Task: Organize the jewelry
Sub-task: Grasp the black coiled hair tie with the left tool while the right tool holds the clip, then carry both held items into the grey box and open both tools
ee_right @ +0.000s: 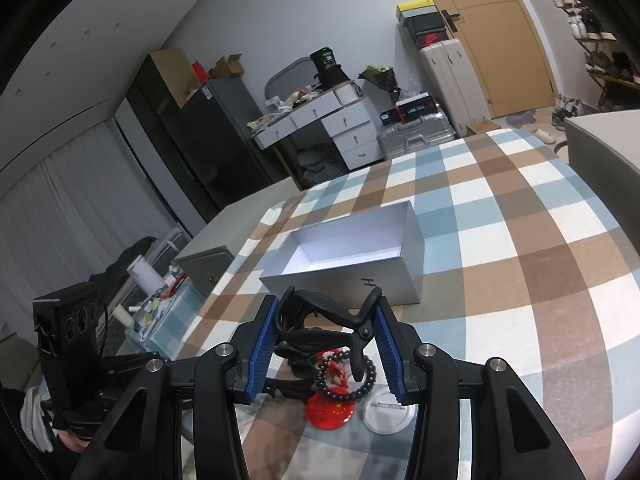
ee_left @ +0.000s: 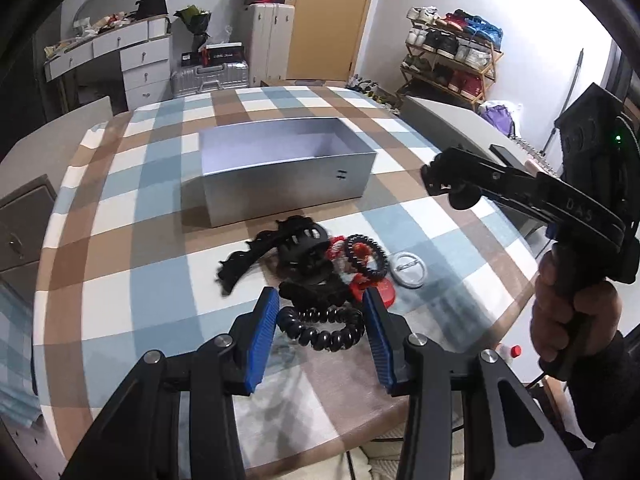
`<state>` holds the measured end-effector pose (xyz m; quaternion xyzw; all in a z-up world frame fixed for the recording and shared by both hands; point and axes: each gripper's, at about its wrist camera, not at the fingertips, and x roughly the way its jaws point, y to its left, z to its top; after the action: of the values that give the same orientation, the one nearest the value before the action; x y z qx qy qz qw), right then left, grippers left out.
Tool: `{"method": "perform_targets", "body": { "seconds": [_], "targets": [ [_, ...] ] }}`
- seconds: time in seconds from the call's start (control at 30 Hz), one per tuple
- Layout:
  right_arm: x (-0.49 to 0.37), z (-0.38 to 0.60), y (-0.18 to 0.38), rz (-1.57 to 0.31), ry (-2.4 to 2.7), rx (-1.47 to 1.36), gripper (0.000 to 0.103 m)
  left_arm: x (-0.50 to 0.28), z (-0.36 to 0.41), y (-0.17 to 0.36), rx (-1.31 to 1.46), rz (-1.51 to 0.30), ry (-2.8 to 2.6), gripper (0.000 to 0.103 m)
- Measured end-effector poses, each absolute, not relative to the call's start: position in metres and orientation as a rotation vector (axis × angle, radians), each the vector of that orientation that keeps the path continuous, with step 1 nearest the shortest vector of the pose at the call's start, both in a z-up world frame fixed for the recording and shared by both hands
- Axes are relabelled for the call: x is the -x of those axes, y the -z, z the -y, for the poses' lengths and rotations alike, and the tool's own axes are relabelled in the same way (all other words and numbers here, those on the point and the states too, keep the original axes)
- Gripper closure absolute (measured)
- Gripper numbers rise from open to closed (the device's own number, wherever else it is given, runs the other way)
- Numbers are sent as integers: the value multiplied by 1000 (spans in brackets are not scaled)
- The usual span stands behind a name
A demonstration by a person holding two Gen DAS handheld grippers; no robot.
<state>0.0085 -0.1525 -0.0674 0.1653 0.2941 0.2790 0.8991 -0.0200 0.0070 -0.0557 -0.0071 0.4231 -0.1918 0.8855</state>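
A: Left wrist view first. What sits between the fingers of the left gripper [ee_left: 320, 332]?

B: A black spiral hair tie [ee_left: 323, 330], lying flat on the checked tablecloth [ee_left: 160, 240] near the table's near edge. Its long axis runs crosswise, from one blue pad to the other. The jaws stand open around it; the right pad looks close to touching the coil, the left one slightly apart.

A: And the rest of the jewelry?

B: Heaped just beyond the tie, toward the middle of the table: a black claw clip [ee_left: 304, 248], a black scalloped clip [ee_left: 244, 262], a dark bead bracelet [ee_left: 366, 256] over something red, a red round badge [ee_left: 384, 294] and a white pin badge [ee_left: 409, 270]. The open silver box [ee_left: 288, 176] stands farther on, empty as far as I can see.

A: The other hand?

B: The right gripper [ee_left: 434, 178] hangs above the right side of the table, well apart from the pile. It appears to pinch something black, though that is hard to read here.

A: Right wrist view, then.

B: It settles that. The right gripper [ee_right: 325, 344] is clamped on a black clip [ee_right: 332, 320], held raised over the bead bracelet [ee_right: 346, 376], red badge [ee_right: 330, 410] and white badge [ee_right: 386, 410]. The silver box [ee_right: 348, 256] lies straight ahead of its fingers, open side up.

A: So which move turns on what?

B: I judge the left hand nearer the spiral tie: it needs only to close, pads squeezing along the tie's long axis. The right hand needs to carry its clip forward to the box.
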Motion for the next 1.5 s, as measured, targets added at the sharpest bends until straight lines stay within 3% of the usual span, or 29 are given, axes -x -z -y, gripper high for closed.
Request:
{"method": "perform_targets", "body": {
  "seconds": [0.7, 1.5],
  "targets": [
    [-58, 142, 50, -575, -617, -326, 57, -55, -5, 14, -24, -714, 421, 66],
    [-169, 103, 91, -764, -623, -269, 55, -137, 1, 48, 14, -829, 399, 62]
  ]
}}
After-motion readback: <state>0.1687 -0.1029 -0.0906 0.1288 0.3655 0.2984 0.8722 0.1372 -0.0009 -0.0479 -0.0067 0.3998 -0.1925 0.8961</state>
